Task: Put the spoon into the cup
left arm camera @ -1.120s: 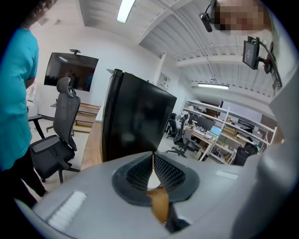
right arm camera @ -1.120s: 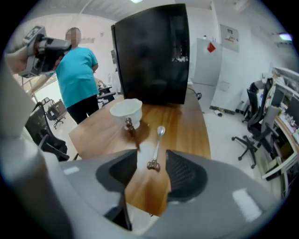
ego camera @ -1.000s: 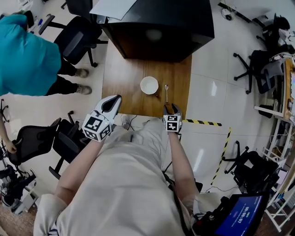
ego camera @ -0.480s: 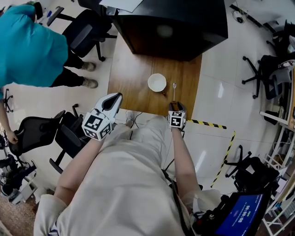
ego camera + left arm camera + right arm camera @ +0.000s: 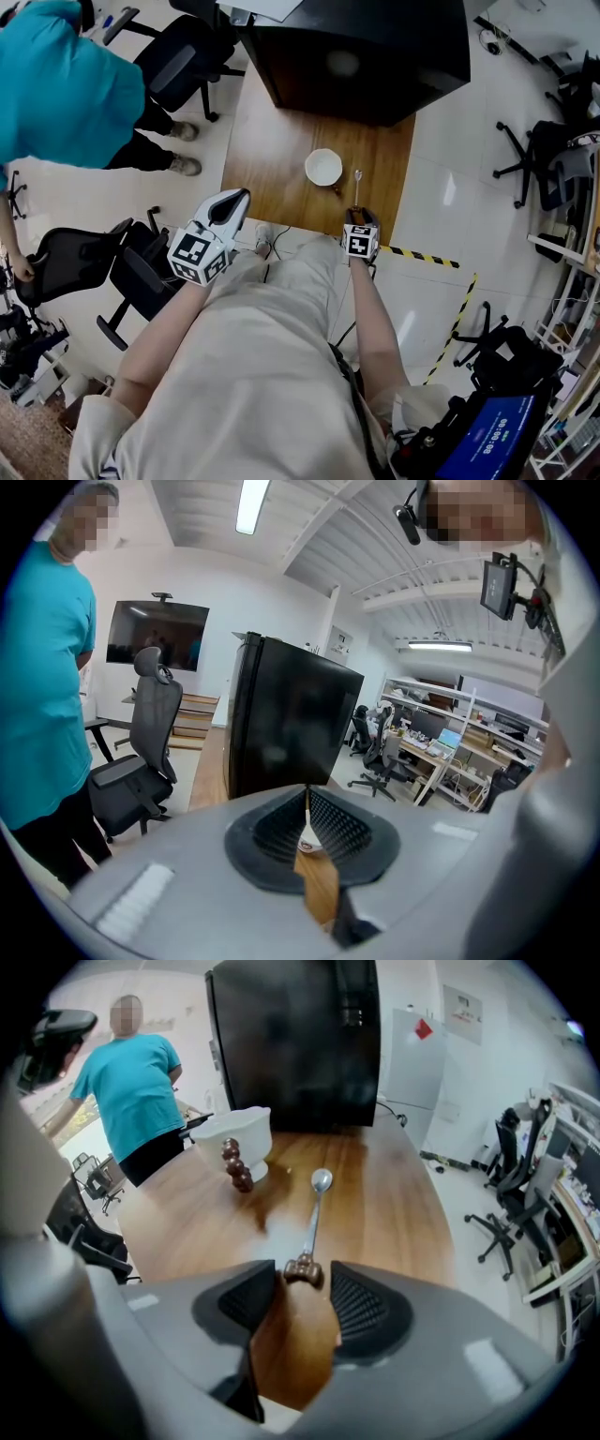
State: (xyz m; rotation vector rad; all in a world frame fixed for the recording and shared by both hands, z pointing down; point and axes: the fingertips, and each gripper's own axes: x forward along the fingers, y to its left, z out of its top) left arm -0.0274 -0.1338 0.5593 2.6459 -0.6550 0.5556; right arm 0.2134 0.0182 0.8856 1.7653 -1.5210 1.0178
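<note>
Wooden desk point(image 5: 272, 178) is carrying the cup point(image 5: 323, 167) near its middle, with the spoon point(image 5: 357, 183) lying just beside it toward the right edge, handle end pointing at the near edge. Compared with a second ago, the right gripper point(image 5: 360, 216) is sitting lower, its jaws standing apart with the handle end between their tips but unclamped, so grasping appears to be the current step; the left gripper point(image 5: 238, 196) is hovering off the near left corner, jaws almost together and gripping nothing. Pad contact with the handle is proving hard to judge, and in the head view the right gripper is covering the handle end.
</note>
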